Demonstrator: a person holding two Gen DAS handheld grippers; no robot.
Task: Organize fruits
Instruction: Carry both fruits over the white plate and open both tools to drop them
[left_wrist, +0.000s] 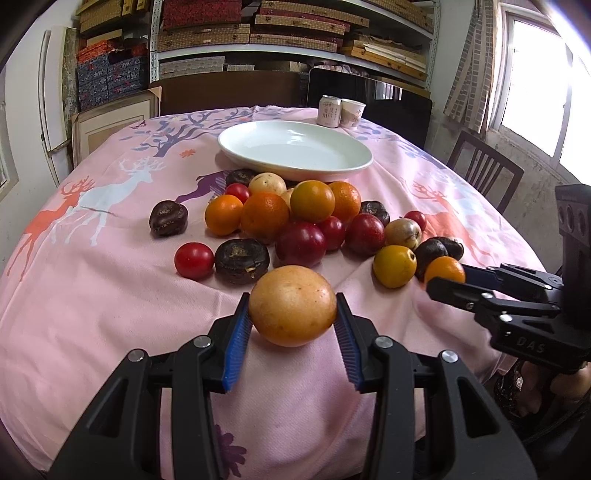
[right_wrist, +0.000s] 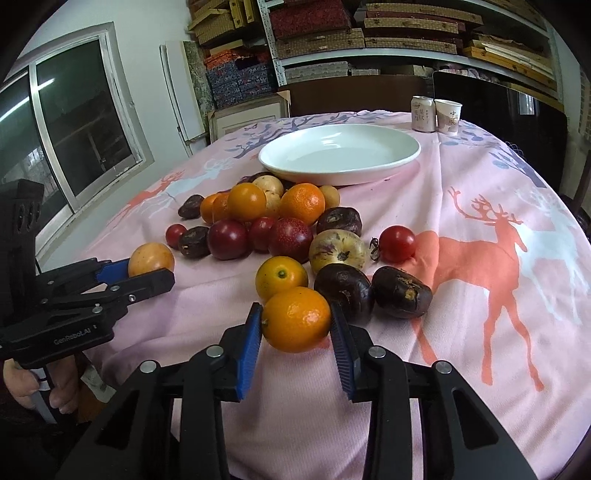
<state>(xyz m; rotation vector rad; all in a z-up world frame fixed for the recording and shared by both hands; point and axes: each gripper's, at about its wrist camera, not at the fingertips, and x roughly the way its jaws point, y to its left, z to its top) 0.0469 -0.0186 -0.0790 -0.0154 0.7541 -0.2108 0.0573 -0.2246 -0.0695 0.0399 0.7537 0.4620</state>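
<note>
1. A pink deer-print tablecloth (left_wrist: 110, 295) covers the table, storage shelves (left_wrist: 295, 37) behind.
2. The left gripper (left_wrist: 291, 325) clamps a yellow-orange fruit (left_wrist: 291, 304) between its blue pads.
3. The right gripper (right_wrist: 295, 328) grips a small orange (right_wrist: 295, 319).
4. Beyond both jaws lie the fruit pile (left_wrist: 295, 218) and an empty white plate (left_wrist: 236, 146).

"DAS" on right tool (left_wrist: 448, 282), "GenRobot.AI" on left tool (right_wrist: 149, 273)

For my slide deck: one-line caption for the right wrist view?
Right gripper shut on an orange, white plate empty beyond.
</note>
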